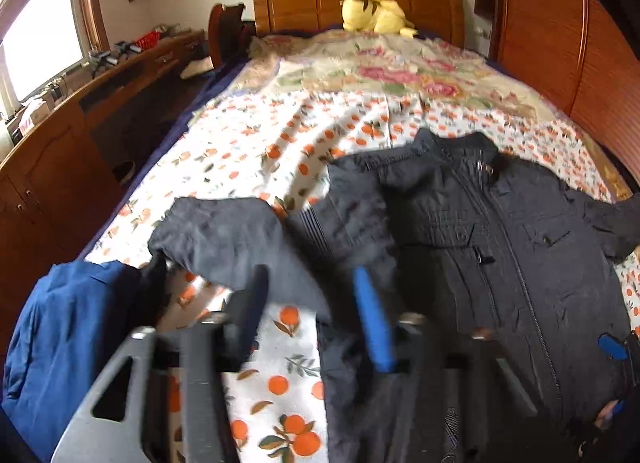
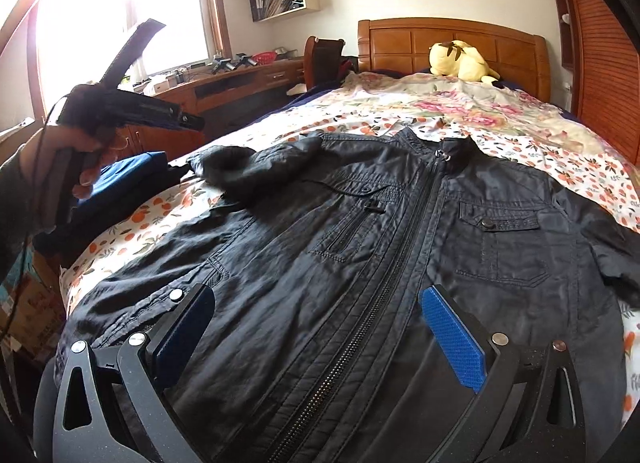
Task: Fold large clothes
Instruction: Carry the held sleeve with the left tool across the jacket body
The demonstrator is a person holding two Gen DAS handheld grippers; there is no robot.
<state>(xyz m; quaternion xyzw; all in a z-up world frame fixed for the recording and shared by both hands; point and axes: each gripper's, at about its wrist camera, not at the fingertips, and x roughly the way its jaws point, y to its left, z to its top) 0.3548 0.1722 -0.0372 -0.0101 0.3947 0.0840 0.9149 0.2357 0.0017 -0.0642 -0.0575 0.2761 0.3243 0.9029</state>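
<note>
A black zipped fabric jacket [image 2: 360, 231] is laid flat, front up, on the orange-print bedsheet [image 1: 248, 143].
The left gripper [image 1: 308, 303] is held above the sheet, jaws apart and empty; the right gripper [image 2: 316, 327] is spread wide over the hem, nothing clamped.

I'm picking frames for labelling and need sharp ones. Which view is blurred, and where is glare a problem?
Left wrist view: motion-blurred, the left gripper fingers and black jacket smeared; window blown out. Right wrist view: sharp on the jacket's zipper and right gripper; window overexposed, fisheye bending the headboard.
</note>
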